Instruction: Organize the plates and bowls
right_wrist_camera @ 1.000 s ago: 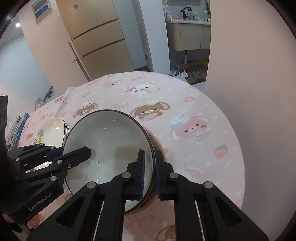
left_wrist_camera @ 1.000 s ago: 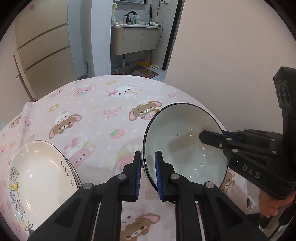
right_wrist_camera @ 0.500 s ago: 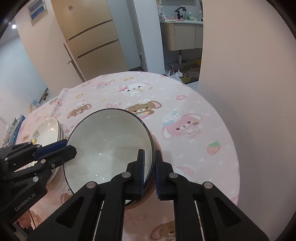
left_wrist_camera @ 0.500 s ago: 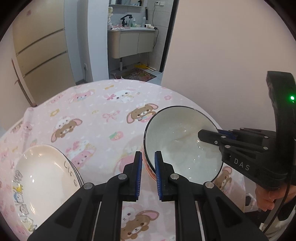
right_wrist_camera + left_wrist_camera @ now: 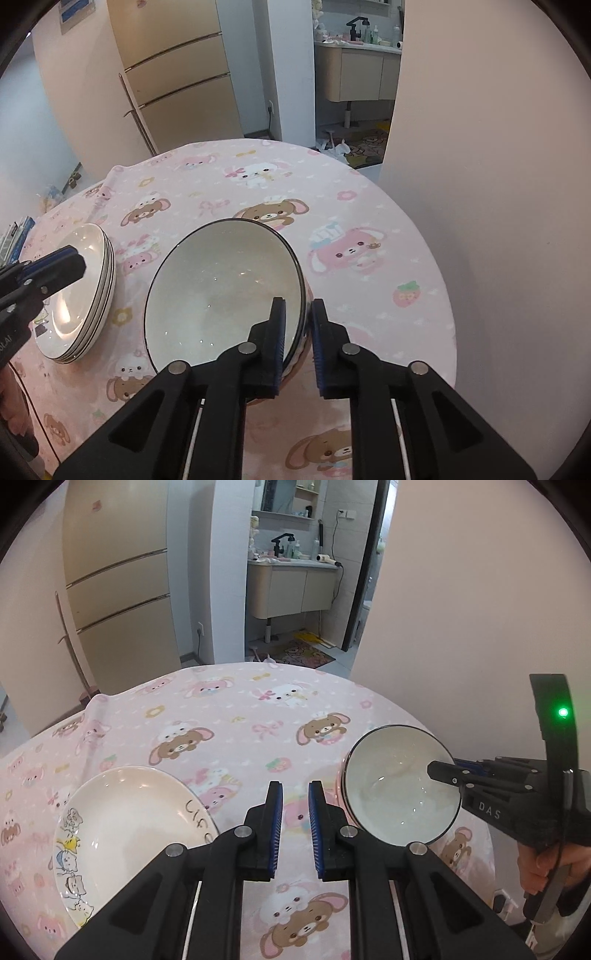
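A dark-rimmed white bowl (image 5: 221,295) sits on the pink cartoon tablecloth (image 5: 332,206), on top of a pinkish bowl beneath it. It also shows in the left wrist view (image 5: 399,786). My right gripper (image 5: 298,347) is open, its fingers straddling the bowl's near right rim with small gaps. My left gripper (image 5: 295,827) is open and empty, above the cloth between the bowl and a stack of cream plates (image 5: 125,830). The plate stack also shows in the right wrist view (image 5: 81,291).
The round table's edge (image 5: 443,295) curves close on the right, with a pink wall (image 5: 498,147) just beyond. A fridge (image 5: 173,70) and a bathroom doorway (image 5: 303,572) lie behind the table. Books (image 5: 14,240) sit far left.
Both grippers opened and let go of the bowl. The left gripper pulled back left, away from the bowl's rim; the bowl now rests lower on the table.
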Demonstrator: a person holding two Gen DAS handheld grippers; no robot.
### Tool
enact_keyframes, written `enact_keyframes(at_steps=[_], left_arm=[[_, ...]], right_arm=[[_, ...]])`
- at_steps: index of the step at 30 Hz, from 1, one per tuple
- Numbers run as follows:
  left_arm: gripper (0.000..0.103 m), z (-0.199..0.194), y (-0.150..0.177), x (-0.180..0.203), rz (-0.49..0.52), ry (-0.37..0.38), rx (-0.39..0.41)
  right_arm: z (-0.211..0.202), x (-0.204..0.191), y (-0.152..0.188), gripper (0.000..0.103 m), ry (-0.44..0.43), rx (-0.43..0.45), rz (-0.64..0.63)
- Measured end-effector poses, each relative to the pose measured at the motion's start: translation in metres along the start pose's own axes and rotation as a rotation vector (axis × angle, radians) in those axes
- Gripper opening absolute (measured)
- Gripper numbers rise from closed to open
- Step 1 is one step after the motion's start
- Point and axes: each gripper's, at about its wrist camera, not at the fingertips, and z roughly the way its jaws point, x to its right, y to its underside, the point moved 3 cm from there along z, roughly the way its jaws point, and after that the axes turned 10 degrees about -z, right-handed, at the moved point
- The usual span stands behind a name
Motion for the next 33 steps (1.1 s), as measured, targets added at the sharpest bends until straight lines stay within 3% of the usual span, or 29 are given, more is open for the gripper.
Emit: enact_keyframes(at_steps=[5,10,16,21,23,24,25,27,29,33], left_arm=[[0.015,-0.009,0.006,-0.009,-0.006,0.006,0.000],[0.015,-0.032,0.014,-0.024,-0.019,0.024,0.046],[0.016,-0.072,0.026,-0.034,0.033,0.018,0.188],[0.017,-0.108,0.031,-0.033,0.058,0.038,0.299],[0.035,-0.123,0.035,-0.032,0.074,0.036,0.356],[0.063,-0.131,0.039,-0.030,0.081,0.035,0.393],[0.085,-0.138,0.042,-0.030,0.082,0.037,0.427],[0.086,-0.151,0.050,-0.031,0.075,0.038,0.502],[0.086,-0.157,0.057,-0.030,0.082,0.054,0.525],[0.091,-0.161,0.071,-0.032,0.104,0.079,0.563]], right_arm=[[0.000,-0.003,0.002,0.009,0.045,-0.002,-0.014],[-0.003,0.005,0.011,0.019,0.030,0.013,0.053],[-0.034,-0.003,0.024,0.019,0.115,0.166,0.085],[-0.073,-0.026,0.032,0.019,0.109,0.298,0.072],[-0.091,-0.034,0.036,0.021,0.086,0.367,0.078],[-0.099,-0.038,0.038,0.022,0.077,0.400,0.080],[-0.107,-0.042,0.041,0.024,0.069,0.433,0.082],[-0.120,-0.049,0.047,0.031,0.071,0.497,0.086],[-0.130,-0.058,0.054,0.041,0.080,0.541,0.071],[-0.148,-0.076,0.066,0.076,0.081,0.659,0.038]])
